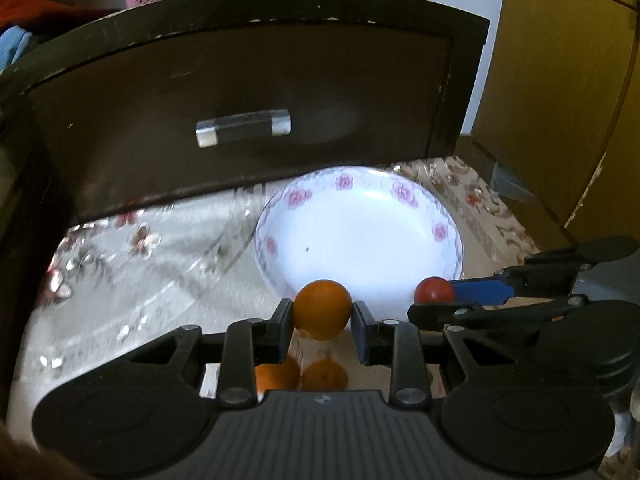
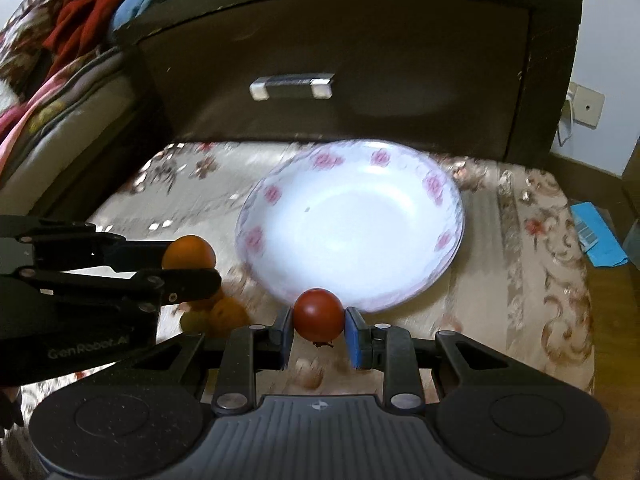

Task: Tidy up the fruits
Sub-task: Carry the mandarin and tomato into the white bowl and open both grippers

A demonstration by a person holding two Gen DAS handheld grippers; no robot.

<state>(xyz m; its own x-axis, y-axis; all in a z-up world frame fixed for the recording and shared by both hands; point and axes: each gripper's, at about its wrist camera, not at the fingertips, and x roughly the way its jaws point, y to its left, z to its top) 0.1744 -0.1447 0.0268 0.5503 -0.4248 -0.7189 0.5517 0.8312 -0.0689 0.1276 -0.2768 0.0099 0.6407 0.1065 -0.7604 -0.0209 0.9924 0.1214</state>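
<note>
My left gripper (image 1: pixel 322 316) is shut on an orange (image 1: pixel 322 309) and holds it above the table, just before the near rim of a white plate with pink flowers (image 1: pixel 360 236). Two more oranges (image 1: pixel 300 376) lie on the table under it. My right gripper (image 2: pixel 319 322) is shut on a red tomato (image 2: pixel 319 314) at the near rim of the same plate (image 2: pixel 352 224). The left gripper (image 2: pixel 192 266) with its orange (image 2: pixel 188 252) shows at the left of the right wrist view; the right gripper (image 1: pixel 434 300) with its tomato (image 1: pixel 433 290) shows at the right of the left wrist view.
A dark wooden drawer front with a metal handle (image 1: pixel 243 128) stands right behind the plate. A flowered cloth (image 2: pixel 532 240) covers the table. A wooden cabinet (image 1: pixel 560 80) is at the right. Loose oranges (image 2: pixel 224 316) lie left of the tomato. Blue paper (image 2: pixel 596 240) lies off the table's right edge.
</note>
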